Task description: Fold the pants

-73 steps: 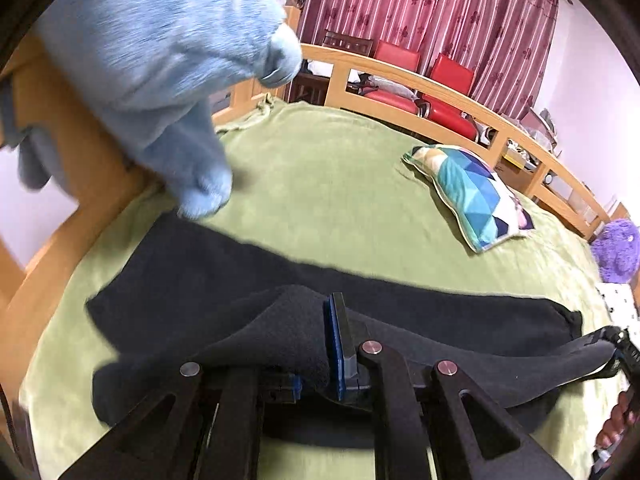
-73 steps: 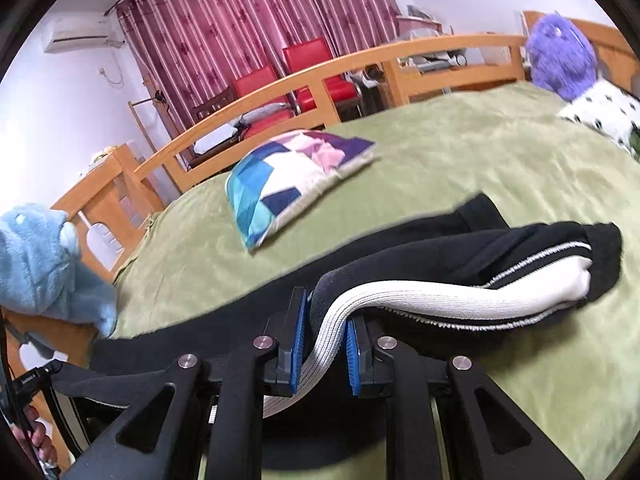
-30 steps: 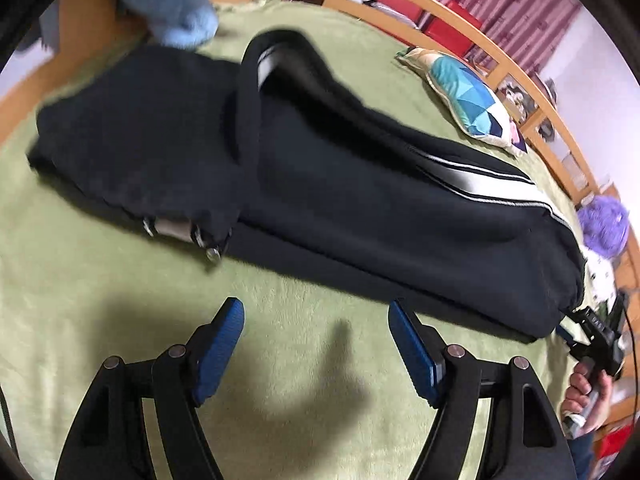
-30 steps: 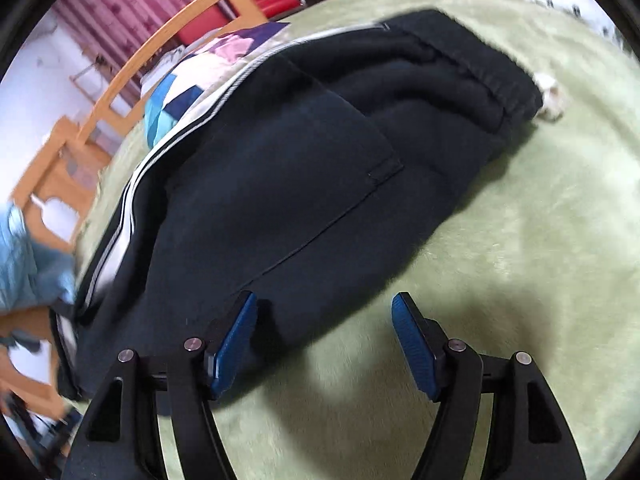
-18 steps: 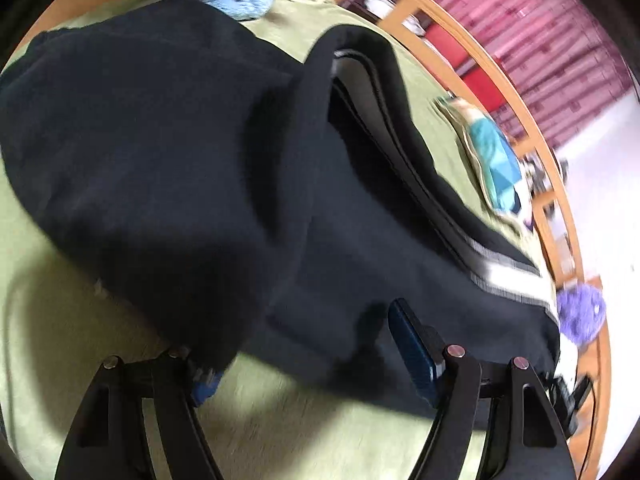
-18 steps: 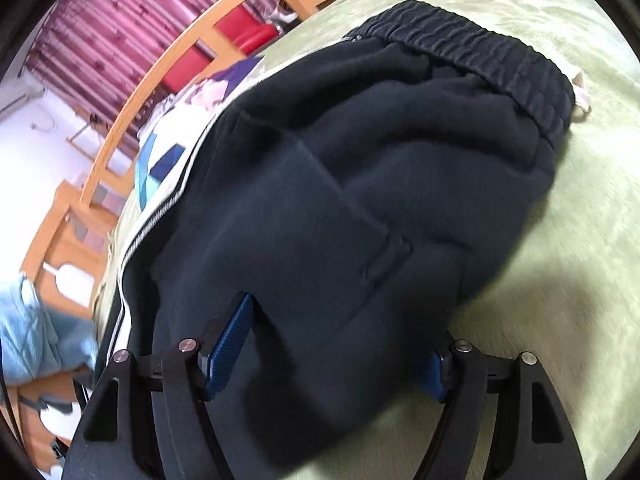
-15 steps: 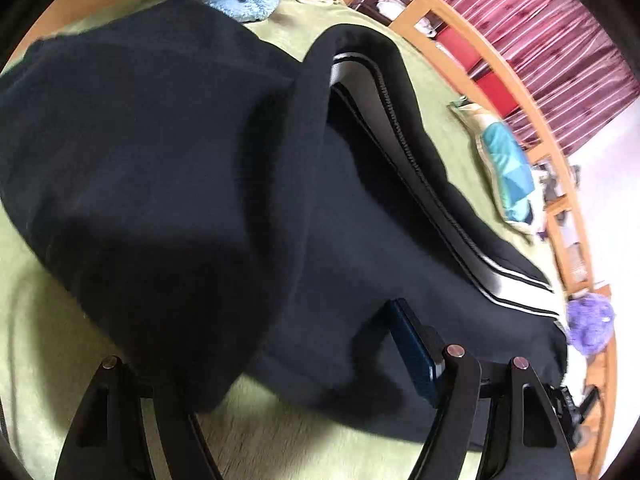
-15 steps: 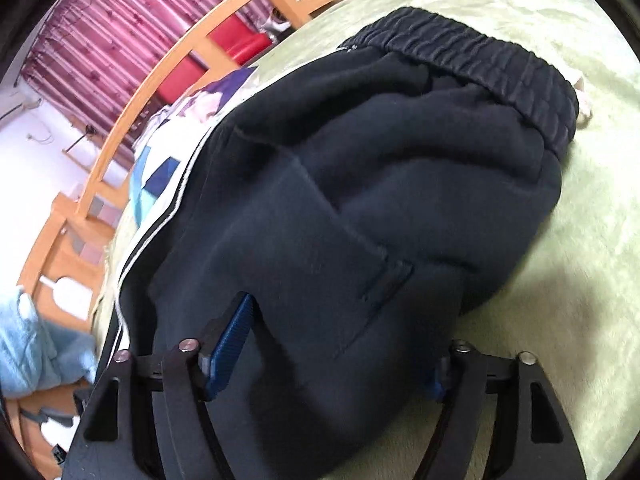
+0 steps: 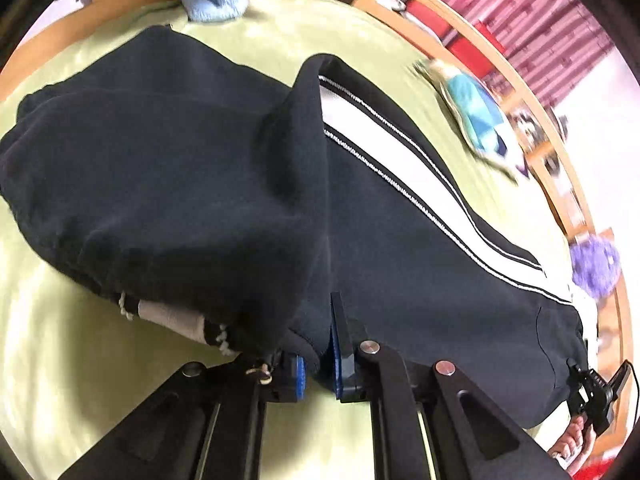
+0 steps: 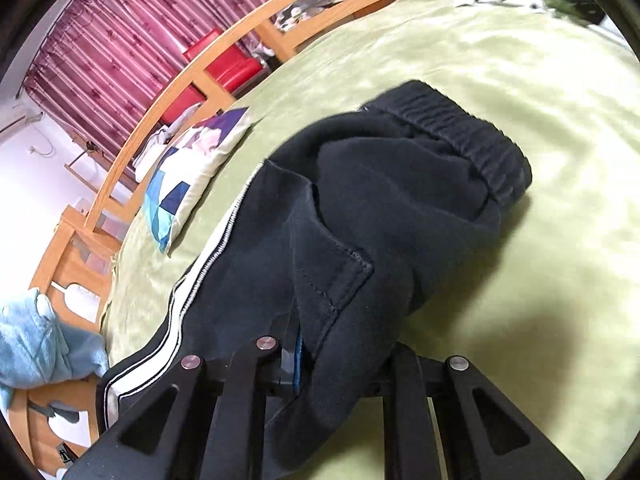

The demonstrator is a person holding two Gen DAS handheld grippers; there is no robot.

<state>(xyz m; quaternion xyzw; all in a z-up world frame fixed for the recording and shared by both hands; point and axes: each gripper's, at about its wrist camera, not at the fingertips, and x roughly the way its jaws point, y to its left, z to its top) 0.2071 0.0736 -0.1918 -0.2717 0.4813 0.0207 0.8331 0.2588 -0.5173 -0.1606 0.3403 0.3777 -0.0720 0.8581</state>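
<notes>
Pants (image 9: 400, 264), black with a white side stripe, lie lengthwise on the green bed (image 9: 52, 360), already doubled leg over leg. My left gripper (image 9: 318, 360) has just closed on the near edge by the cuffs, fabric pinched between its blue fingers (image 9: 337, 356). My right gripper (image 10: 336, 360) has just clamped the near edge below the waistband (image 10: 460, 128). Two matching holds should keep that long edge taut for the next fold.
</notes>
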